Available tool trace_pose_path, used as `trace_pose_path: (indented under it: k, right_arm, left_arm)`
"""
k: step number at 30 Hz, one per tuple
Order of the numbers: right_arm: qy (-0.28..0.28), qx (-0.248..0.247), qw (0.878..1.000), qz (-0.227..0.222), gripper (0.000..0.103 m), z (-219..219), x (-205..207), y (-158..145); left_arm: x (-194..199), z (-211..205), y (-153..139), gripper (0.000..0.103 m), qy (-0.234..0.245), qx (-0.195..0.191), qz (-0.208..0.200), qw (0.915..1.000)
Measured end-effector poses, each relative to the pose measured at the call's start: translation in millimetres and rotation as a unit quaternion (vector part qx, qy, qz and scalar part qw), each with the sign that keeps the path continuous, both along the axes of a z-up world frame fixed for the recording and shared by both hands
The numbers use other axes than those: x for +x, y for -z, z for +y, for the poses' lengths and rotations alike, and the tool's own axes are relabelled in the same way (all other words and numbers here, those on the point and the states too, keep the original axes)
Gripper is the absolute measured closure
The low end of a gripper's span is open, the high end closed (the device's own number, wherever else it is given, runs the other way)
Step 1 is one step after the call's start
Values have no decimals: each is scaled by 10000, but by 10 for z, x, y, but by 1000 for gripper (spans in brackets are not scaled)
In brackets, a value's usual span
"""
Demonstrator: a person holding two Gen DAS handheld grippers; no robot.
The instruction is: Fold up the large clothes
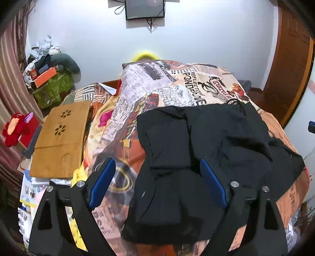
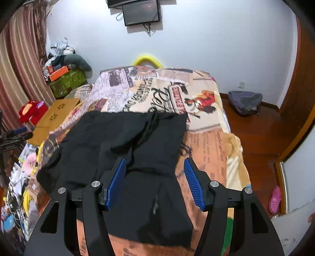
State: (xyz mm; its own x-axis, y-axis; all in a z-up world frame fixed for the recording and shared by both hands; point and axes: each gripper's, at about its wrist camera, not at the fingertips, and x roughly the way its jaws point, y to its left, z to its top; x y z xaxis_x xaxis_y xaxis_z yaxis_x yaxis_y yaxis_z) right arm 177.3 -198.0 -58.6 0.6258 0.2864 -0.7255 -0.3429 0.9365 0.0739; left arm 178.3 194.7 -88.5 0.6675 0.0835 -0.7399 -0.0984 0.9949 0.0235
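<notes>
A large black garment [image 1: 206, 149] lies folded over itself on a bed with a newspaper-print cover [image 1: 161, 84]. In the left wrist view my left gripper [image 1: 157, 163] hangs above the garment's left part, jaws wide open, blue pads [image 1: 102, 181] clear of the cloth. In the right wrist view the same black garment [image 2: 128, 141] spreads over the bed cover [image 2: 206, 141], a drawstring lying near its far edge. My right gripper [image 2: 155, 163] is above the garment's near right part, open, with nothing pinched between its pads [image 2: 194, 185].
A wooden lap tray [image 1: 61, 137] lies left of the bed, with a red plush toy [image 1: 15, 130] and a green box [image 1: 53, 88] piled with clutter. A monitor [image 1: 144, 8] hangs on the far wall. A grey bag [image 2: 246, 102] and pink shoe [image 2: 274, 198] sit on the wooden floor.
</notes>
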Motion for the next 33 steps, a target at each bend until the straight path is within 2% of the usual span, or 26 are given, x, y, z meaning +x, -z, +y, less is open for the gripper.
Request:
trace_pose_path:
  k: [4, 7, 10, 15, 19, 21, 23, 24, 26, 29, 31, 33]
  right_arm:
    - [134, 42, 9994, 332, 46, -145, -96, 203]
    - [256, -26, 9981, 551, 46, -219, -133, 375]
    - [320, -51, 9965, 775, 46, -300, -152, 535]
    - [440, 44, 9937, 1026, 46, -416, -171, 757]
    - [493, 181, 9909, 1237, 46, -445, -172, 897]
    - [505, 165, 9900, 1304, 46, -437, -159, 963]
    - [566, 122, 9881, 1423, 46, -424, -127, 1055]
    - [633, 179, 9869, 1472, 46, -425, -121, 1105]
    - [753, 349, 9870, 1376, 40, -439, -166, 1110]
    - [787, 313, 9883, 1269, 40, -408, -254, 1087]
    - [747, 401, 9885, 1250, 41, -404, -294, 1070]
    - [452, 730, 9870, 1358, 41, -404, -343, 1057]
  left_arm:
    - [-201, 162, 208, 15, -177, -333, 211, 9991]
    - [-314, 375, 548, 15, -335, -816, 618, 9942]
    - [-411, 542, 876, 15, -529, -1084, 983, 9878]
    - [-586, 686, 1304, 15, -707, -1426, 1226, 9796]
    - [-603, 720, 1643, 15, -945, -1388, 1481, 9746]
    - [-564, 696, 1806, 15, -946, -1549, 1645, 9695]
    - [-543, 638, 1836, 15, -949, -1540, 1615, 9702]
    - [-540, 587, 1808, 15, -918, -1454, 1508, 9735]
    - [-547, 480, 1722, 15, -742, -1439, 1246, 9789]
    - [-563, 329, 1607, 17, -561, -1435, 973, 9833]
    - [-554, 234, 1554, 35, -472, -1268, 937, 9864]
    - [-545, 196, 1534, 43, -444, -1248, 942, 9867]
